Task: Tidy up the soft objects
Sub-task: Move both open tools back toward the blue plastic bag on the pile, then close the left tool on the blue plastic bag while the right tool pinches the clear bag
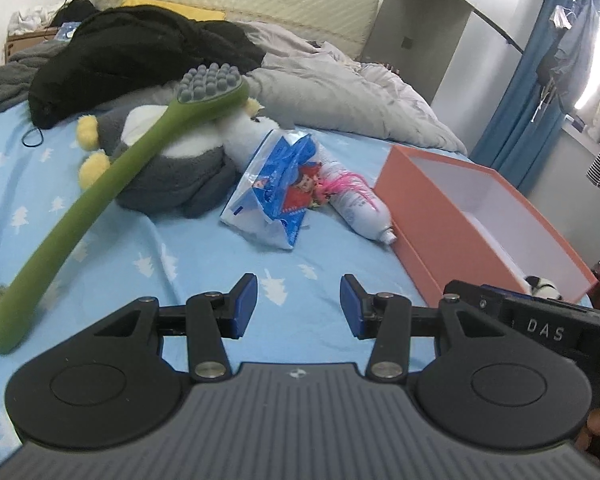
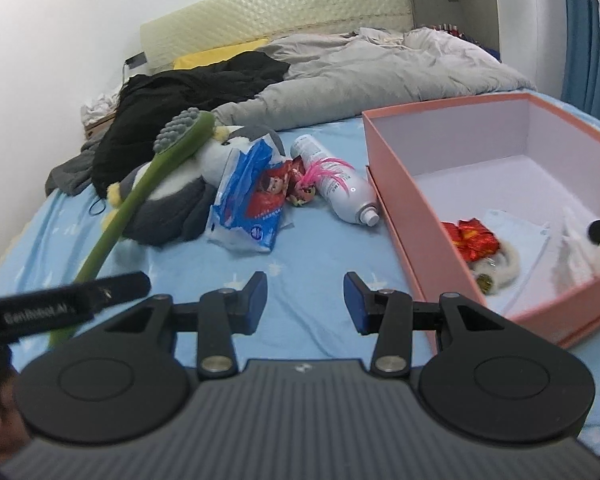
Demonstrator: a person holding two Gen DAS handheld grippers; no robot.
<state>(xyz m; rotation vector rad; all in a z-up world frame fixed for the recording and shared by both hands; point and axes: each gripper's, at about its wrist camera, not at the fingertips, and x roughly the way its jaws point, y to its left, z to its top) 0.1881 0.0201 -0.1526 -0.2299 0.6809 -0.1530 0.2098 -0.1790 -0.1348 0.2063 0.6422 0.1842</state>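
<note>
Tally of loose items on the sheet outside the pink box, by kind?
Plush penguin: 1
Green massage stick: 1
Blue plastic packet: 1
White spray can: 1
Pink-haired small doll: 1
Total: 5

Two matching handheld grippers, black and grey with blue pads

Each of the left gripper (image 1: 299, 304) and right gripper (image 2: 305, 302) has a ribbed grey base, 2 round black discs, black link arms with silver pivot screws, and 2 fingers (image 1: 244, 306) faced in blue. White letters "DAS" mark the right one's side in the left view; a black strap (image 2: 60, 308) bears blurred white lettering.
</note>
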